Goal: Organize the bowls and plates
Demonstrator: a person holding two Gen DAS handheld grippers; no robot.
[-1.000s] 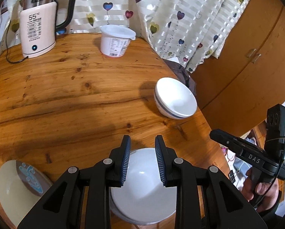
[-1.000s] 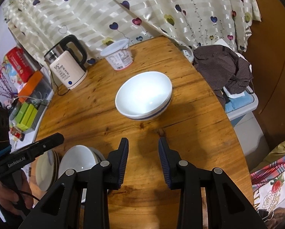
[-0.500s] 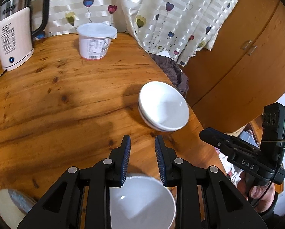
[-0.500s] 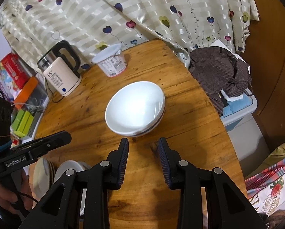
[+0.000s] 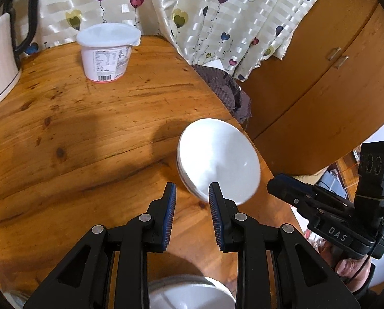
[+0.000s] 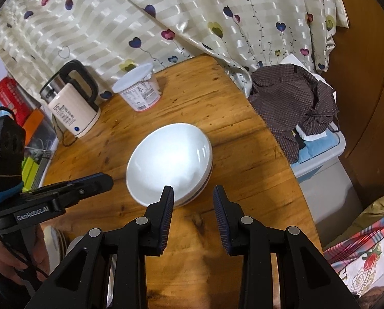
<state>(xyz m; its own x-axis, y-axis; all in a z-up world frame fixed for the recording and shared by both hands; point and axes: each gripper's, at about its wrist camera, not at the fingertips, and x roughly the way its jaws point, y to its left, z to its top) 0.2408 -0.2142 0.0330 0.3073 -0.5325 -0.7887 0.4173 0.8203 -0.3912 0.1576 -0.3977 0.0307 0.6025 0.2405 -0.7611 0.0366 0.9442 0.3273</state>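
A white bowl with a blue band (image 6: 168, 166) sits near the right edge of the round wooden table (image 6: 243, 139); it also shows in the left wrist view (image 5: 217, 159). My left gripper (image 5: 192, 193) is open and empty, its right fingertip just at the bowl's near rim. My right gripper (image 6: 193, 193) is open and empty, its left fingertip over the bowl's near rim. Another white bowl (image 5: 189, 293) lies under the left gripper. Stacked plates (image 6: 55, 239) peek out at the lower left in the right wrist view.
A white yogurt tub (image 5: 107, 51) and a cream kettle (image 6: 73, 108) stand at the table's back. A heart-patterned curtain (image 6: 166, 20) hangs behind. A brown shirt on a bin (image 6: 295, 103) and a wooden cabinet (image 5: 320, 82) lie right of the table.
Both grippers have moved forward toward the banded bowl, which now lies at their fingertips. The near bowl and plates have slid back under the left gripper. Both jaws stay open.
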